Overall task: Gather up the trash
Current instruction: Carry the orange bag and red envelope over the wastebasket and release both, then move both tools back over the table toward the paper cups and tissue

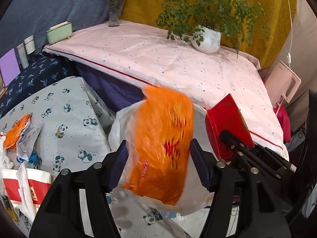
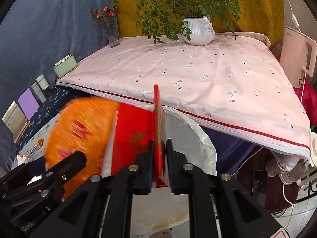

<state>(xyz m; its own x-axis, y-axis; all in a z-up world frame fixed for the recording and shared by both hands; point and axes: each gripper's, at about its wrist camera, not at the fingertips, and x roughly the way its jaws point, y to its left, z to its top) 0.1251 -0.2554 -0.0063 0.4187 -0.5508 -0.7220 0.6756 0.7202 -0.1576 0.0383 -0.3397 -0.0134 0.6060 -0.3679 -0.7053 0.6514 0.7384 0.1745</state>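
An orange plastic wrapper (image 1: 164, 144), motion-blurred, hangs between the open fingers of my left gripper (image 1: 158, 164), over a white trash bag (image 1: 122, 123). The fingers do not touch it. It also shows in the right wrist view (image 2: 79, 130). My right gripper (image 2: 160, 158) is shut on the flap of a red carton (image 2: 134, 130) and holds it over the white bag (image 2: 188, 138). The red carton also shows in the left wrist view (image 1: 227, 125). More trash lies on the panda cloth at left: an orange wrapper (image 1: 16, 132), crumpled paper (image 1: 29, 138) and a red-and-white box (image 1: 25, 186).
A pink-clothed table (image 1: 178, 59) stands behind with a white plant pot (image 1: 208, 39), a flower vase (image 1: 115, 15) and a green tissue box (image 1: 59, 33). A white kettle (image 2: 297, 59) stands at right. Cables and a power strip (image 2: 287, 174) lie on the floor.
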